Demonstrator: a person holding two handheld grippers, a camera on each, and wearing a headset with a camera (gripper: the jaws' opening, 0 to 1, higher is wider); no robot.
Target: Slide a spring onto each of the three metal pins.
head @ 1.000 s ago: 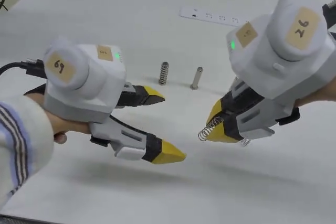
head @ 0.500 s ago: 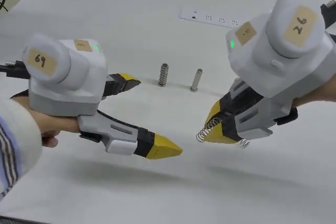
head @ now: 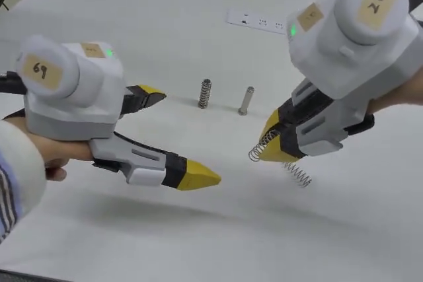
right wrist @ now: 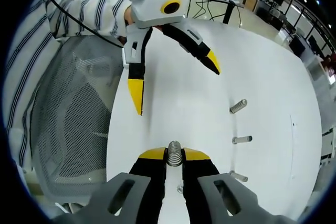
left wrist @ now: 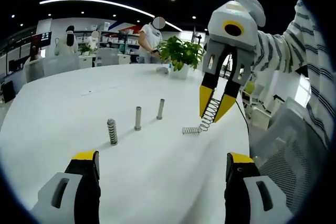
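Obs.: right claw [head: 266, 152] clamped on a spring [head: 261, 146]; left claw [head: 188, 137] wide apart, holding nothing.
Nearest on the white table [head: 198, 242], a second spring [head: 297, 174] lies loose just beside the right claw. Both are thin bright wire coils: judged very light, springy, easily squashed or flicked away, so pinch lightly mid-coil, leaving an open end free. Farther off stand the pins: a sprung pin [head: 205, 93], a bare pin [head: 246, 100], and a third pin [left wrist: 160, 108], also bare.

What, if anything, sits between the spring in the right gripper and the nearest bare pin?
Nothing visible. Bare table lies between the held spring and the bare pin. The left gripper is off to the side; the loose spring lies clear of that line.
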